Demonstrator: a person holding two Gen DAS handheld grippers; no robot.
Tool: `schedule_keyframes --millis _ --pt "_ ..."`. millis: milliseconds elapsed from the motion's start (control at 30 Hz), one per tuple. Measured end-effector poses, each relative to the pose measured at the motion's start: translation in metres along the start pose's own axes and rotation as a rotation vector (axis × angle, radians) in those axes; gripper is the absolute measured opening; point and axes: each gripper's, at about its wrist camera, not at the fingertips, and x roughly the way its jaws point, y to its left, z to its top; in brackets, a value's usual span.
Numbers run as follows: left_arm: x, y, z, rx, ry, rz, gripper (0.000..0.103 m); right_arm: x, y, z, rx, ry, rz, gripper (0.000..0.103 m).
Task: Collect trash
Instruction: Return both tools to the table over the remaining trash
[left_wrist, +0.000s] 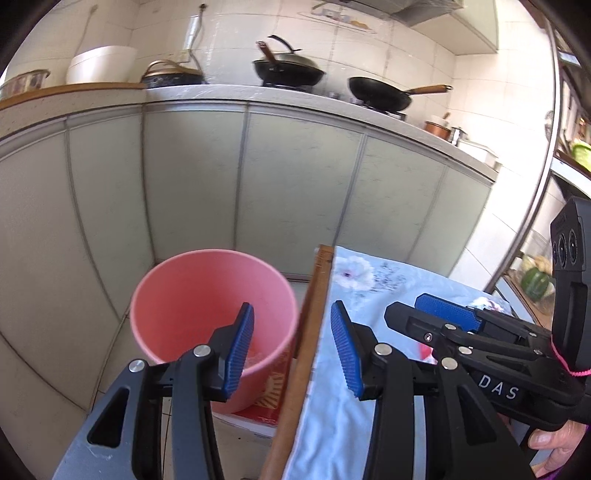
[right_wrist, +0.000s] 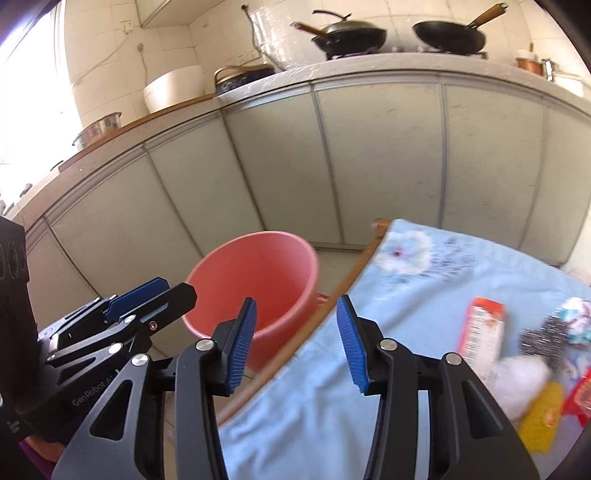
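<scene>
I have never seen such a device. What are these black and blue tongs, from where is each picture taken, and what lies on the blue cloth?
They are two hand-held grippers; a person holds one in each hand. Each picture comes from a camera on one gripper, looking along its fingers. The left gripper and the right gripper are both open and hold nothing. A pink bucket stands beside the table edge. On the blue cloth lie blurred trash items: an orange-white carton, something white, a yellow packet.

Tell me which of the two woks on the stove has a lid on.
The left wok: it carries a domed lid with a spatula handle sticking out. The right wok, with the wooden handle, is open.
</scene>
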Motion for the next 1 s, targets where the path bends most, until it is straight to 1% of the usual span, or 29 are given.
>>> schedule_keyframes --millis 100,233,333,500,600,800,1000 --pt "0.002 -0.022 -0.004 0.037 0.012 -0.049 0.043 -0.022 -0.015 -0.007 0.001 -0.022 -0.047 0.046" --pt "0.006 -0.05 -0.01 0.076 0.036 -0.103 0.043 -0.042 -0.036 -0.019 0.023 -0.028 -0.082 0.046" --pt "0.011 -0.07 -0.015 0.108 0.057 -0.13 0.043 -0.057 -0.053 -0.032 0.05 -0.028 -0.101 0.046" --pt "0.021 -0.098 -0.022 0.149 0.095 -0.166 0.043 -0.078 -0.081 -0.053 0.103 -0.037 -0.142 0.046" --pt "0.031 -0.112 -0.025 0.166 0.121 -0.187 0.043 -0.092 -0.099 -0.068 0.122 -0.049 -0.192 0.046" --pt "0.056 -0.145 -0.035 0.202 0.205 -0.239 0.043 -0.107 -0.134 -0.093 0.185 -0.041 -0.244 0.046" --pt "0.081 -0.178 -0.044 0.276 0.264 -0.245 0.043 -0.112 -0.162 -0.108 0.253 -0.024 -0.265 0.046"
